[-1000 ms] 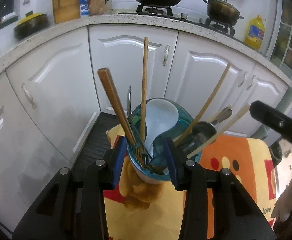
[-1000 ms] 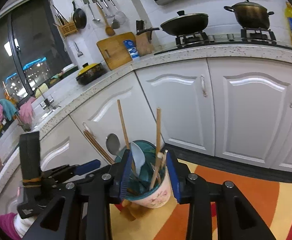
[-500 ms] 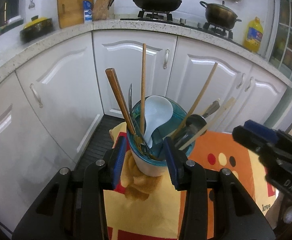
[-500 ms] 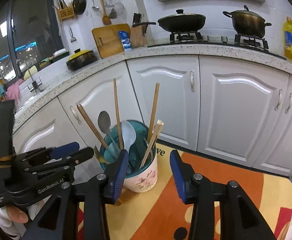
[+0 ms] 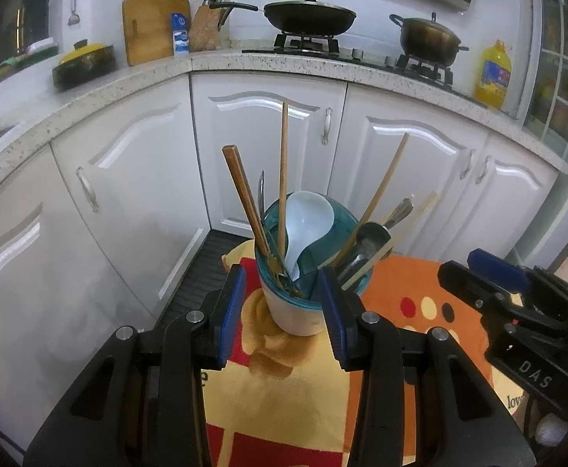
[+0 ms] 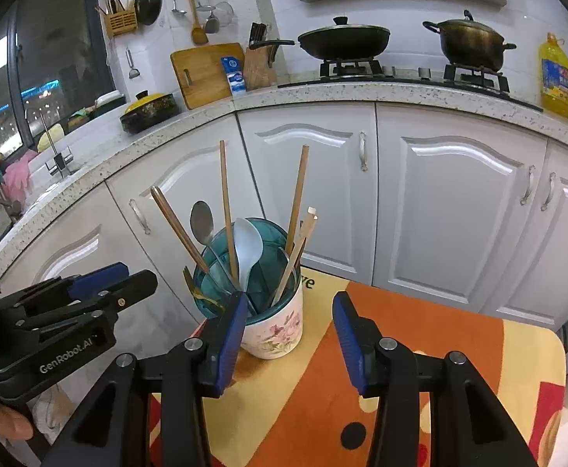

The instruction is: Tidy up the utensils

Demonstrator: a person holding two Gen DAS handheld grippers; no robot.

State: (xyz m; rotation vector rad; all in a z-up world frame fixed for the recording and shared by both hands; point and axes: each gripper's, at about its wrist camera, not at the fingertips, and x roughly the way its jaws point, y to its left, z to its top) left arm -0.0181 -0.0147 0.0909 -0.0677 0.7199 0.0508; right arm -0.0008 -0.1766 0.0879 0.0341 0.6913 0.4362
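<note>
A white floral utensil cup (image 6: 274, 329) with a teal insert stands on an orange and yellow cloth; it also shows in the left wrist view (image 5: 297, 311). It holds wooden chopsticks (image 5: 282, 179), a white soup spoon (image 5: 303, 222), a metal spoon (image 6: 202, 220) and a fork. My left gripper (image 5: 282, 305) is open and empty, its jaws either side of the cup and just short of it. My right gripper (image 6: 288, 336) is open and empty, the cup just ahead of its left finger.
The cloth-covered table (image 6: 420, 350) stands before white kitchen cabinets (image 6: 455, 202). On the counter above are a wok (image 6: 342, 41), a pot (image 6: 470, 43), an oil bottle (image 6: 554, 76) and a cutting board (image 6: 202, 74). Each gripper shows in the other's view.
Both grippers have drawn back from the cup, which now looks smaller and farther off. The right gripper has shifted right, so the cup no longer sits between its fingers.
</note>
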